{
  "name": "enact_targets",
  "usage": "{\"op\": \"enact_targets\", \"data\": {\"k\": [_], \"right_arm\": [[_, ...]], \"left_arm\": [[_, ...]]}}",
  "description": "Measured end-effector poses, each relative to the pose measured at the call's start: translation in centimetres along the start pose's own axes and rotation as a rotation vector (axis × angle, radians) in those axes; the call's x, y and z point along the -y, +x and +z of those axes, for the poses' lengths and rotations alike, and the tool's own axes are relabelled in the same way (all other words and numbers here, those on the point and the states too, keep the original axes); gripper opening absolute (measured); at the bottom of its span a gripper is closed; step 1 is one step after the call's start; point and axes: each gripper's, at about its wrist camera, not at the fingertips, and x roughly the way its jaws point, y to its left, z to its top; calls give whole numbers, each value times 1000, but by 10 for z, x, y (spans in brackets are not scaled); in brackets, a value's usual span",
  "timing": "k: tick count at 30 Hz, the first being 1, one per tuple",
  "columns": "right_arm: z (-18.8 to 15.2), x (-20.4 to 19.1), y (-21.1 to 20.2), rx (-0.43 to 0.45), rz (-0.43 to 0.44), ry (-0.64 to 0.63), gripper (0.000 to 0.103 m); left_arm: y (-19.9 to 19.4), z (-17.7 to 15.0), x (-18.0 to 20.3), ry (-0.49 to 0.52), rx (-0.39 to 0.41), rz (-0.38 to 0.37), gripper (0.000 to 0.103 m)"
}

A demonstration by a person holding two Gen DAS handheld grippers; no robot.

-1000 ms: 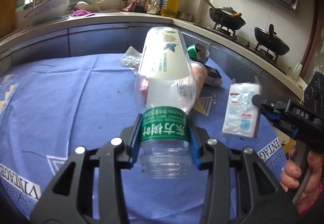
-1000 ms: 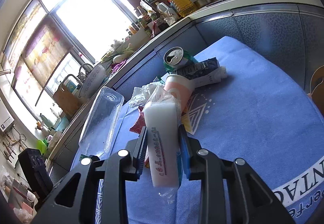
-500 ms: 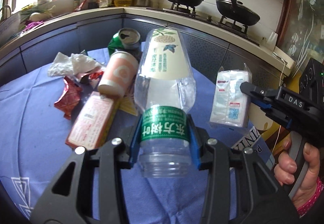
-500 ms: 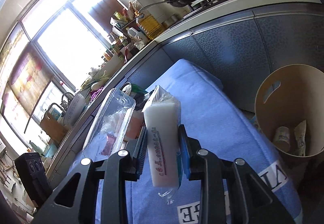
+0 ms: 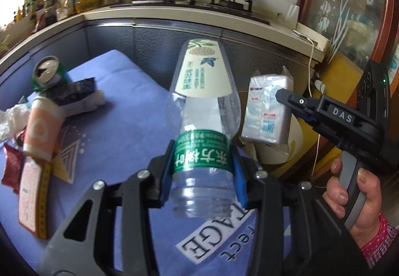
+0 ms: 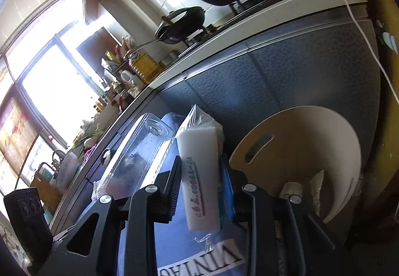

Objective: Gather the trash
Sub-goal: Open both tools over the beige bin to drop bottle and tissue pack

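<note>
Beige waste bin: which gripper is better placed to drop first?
Right, probably. The right gripper, shut on the white plastic-wrapped tissue pack, has the beige waste bin just ahead and right. The left gripper, shut on the clear plastic bottle, is over the blue tablecloth.

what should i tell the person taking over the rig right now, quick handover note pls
Left gripper: shut on an empty plastic bottle, held off the table.
Right gripper: shut on a tissue pack, held near the beige bin.
Bin: beside the table's edge, already holding a few pieces of trash.
Left on the blue tablecloth: green can, paper cup, dark wrapper, red wrapper, flat box, crumpled plastic.
Next, probably: drop bottle and pack into the bin, then collect the rest.
</note>
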Motion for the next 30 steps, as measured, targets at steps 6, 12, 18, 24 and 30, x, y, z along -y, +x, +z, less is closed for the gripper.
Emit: {"op": "enact_targets", "data": {"k": [6,12,18,24,30], "right_arm": [[9,51,1,16,-107,33,29],[5,82,9,0,-133,85,31],[2,93,12,32,-169,100,59],[1,90,6,68,-182,89,65],[1,73,4,61,-164,74,65]], "left_arm": [[55,20,41,58,-95,-91,39],[101,28,65,87,-189,-116,40],[115,34,78,109,-198,-75,60],[100,33,68,94,-155,-45,63],[63,17,38,47,-111,14,63]]}}
